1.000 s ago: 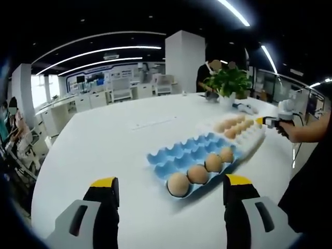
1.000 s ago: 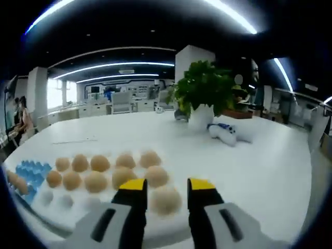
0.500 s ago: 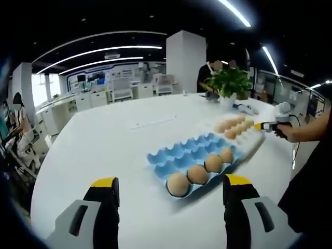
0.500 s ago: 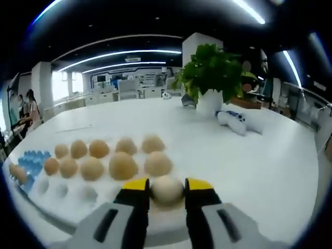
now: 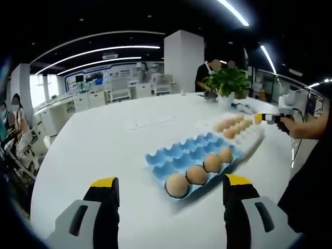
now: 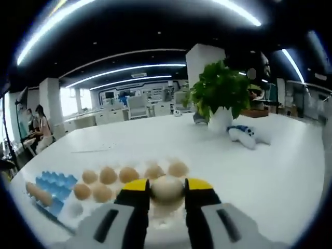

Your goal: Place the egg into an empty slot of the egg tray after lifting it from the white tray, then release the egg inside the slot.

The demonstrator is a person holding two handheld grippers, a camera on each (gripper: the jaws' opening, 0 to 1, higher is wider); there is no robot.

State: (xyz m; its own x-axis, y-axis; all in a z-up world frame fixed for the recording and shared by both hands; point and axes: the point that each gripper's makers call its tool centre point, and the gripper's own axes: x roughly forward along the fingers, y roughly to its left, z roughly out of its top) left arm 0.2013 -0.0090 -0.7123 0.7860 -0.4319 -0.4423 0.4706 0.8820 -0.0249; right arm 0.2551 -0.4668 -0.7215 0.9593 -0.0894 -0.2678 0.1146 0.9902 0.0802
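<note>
In the right gripper view, my right gripper [image 6: 167, 182] is shut on a pale egg [image 6: 167, 190] and holds it just above the white tray [image 6: 75, 209], where several brown eggs [image 6: 108, 175] sit in two rows. The blue egg tray [image 6: 52, 182] lies left of it. In the left gripper view, the blue egg tray [image 5: 181, 150] holds several eggs [image 5: 197, 174] along its near edge, with its other slots bare. The white tray [image 5: 252, 136] lies behind it, and the right gripper [image 5: 258, 118] hovers over its far end. My left gripper [image 5: 170, 182] stands open above the table, short of the blue tray.
A potted plant [image 6: 220, 93] and a white-and-blue toy [image 6: 244, 136] stand on the round white table [image 5: 104, 140] beyond the trays. The person's arm [image 5: 308, 129] comes in from the right. People sit at the far left [image 5: 13, 129], and one stands behind the plant [image 5: 207, 72].
The right gripper shut on an egg in the white tray and has raised it clear of its slot. The left gripper has stayed open and still.
</note>
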